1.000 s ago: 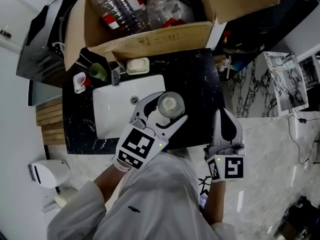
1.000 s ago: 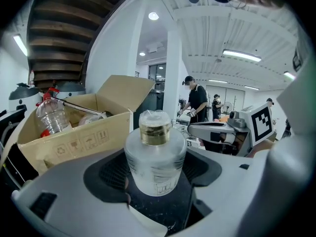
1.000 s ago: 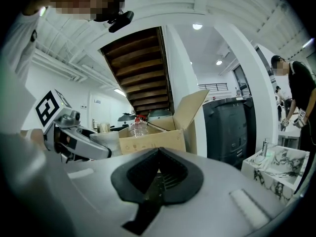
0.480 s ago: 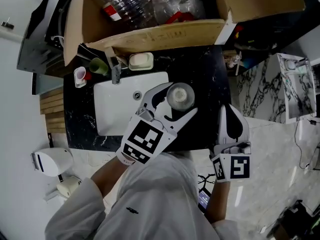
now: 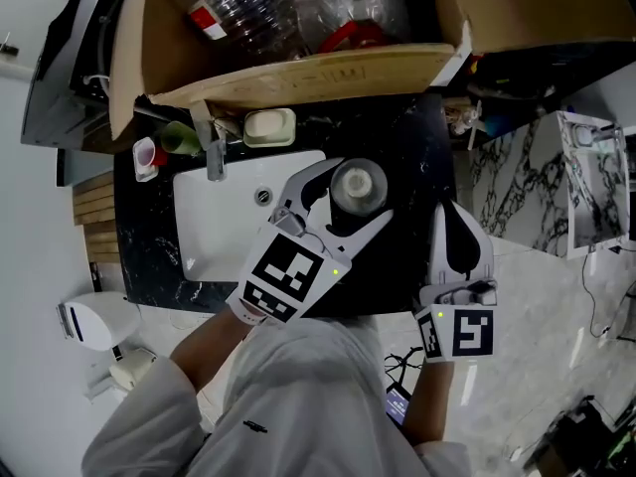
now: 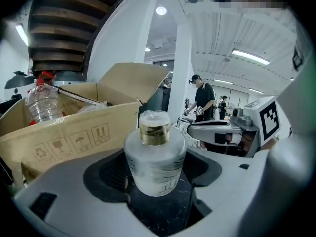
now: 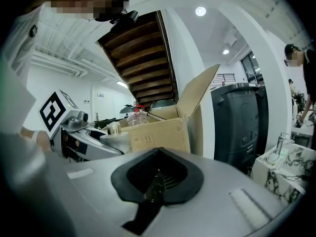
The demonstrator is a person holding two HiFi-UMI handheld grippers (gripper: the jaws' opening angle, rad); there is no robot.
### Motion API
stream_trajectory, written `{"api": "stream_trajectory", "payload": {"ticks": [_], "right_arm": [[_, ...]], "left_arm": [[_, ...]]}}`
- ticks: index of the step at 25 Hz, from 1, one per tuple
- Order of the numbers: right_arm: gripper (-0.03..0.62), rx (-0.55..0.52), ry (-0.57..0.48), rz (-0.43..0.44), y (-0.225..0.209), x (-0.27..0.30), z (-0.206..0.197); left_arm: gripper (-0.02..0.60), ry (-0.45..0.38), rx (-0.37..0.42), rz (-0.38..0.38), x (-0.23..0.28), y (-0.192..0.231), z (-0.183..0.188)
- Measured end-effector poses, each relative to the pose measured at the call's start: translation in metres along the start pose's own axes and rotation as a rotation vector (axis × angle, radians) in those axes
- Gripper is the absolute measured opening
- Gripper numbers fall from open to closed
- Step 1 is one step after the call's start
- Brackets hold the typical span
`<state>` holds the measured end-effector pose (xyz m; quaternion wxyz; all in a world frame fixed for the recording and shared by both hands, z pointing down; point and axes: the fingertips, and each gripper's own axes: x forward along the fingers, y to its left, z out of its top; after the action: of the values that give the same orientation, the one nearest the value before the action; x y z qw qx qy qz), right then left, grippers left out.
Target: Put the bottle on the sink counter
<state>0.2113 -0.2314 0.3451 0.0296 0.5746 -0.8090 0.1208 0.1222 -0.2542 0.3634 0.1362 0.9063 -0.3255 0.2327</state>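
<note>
A frosted glass bottle (image 5: 356, 187) with a gold collar and clear cap stands upright between the jaws of my left gripper (image 5: 350, 199), which is shut on it. It is low over the black sink counter (image 5: 402, 142), just right of the white basin (image 5: 224, 229). In the left gripper view the bottle (image 6: 155, 157) fills the middle, with speckled black counter right under it; I cannot tell if it touches. My right gripper (image 5: 455, 229) is shut and holds nothing, at the counter's right edge. Its jaws (image 7: 157, 177) meet in the right gripper view.
A large open cardboard box (image 5: 298, 73) with plastic bottles (image 5: 229, 3) overhangs the counter's back. A faucet (image 5: 214, 152), a soap dish (image 5: 270, 125), a green cup (image 5: 182, 137) and a white cup (image 5: 147, 157) stand behind the basin. Marble floor lies to the right.
My left gripper has carried the bottle a little to the right, from the basin's right rim to over the black counter. The right gripper has barely moved.
</note>
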Motion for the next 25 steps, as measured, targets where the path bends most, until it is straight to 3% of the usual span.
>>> {"api": "stream_trajectory", "payload": {"ticks": [25], "right_arm": [[-0.002,0.047,0.071,-0.045,-0.048,0.063,-0.047]], "left_arm": [[0.333,0.015,0.010,-0.041,0.120,0.043,-0.029]]}}
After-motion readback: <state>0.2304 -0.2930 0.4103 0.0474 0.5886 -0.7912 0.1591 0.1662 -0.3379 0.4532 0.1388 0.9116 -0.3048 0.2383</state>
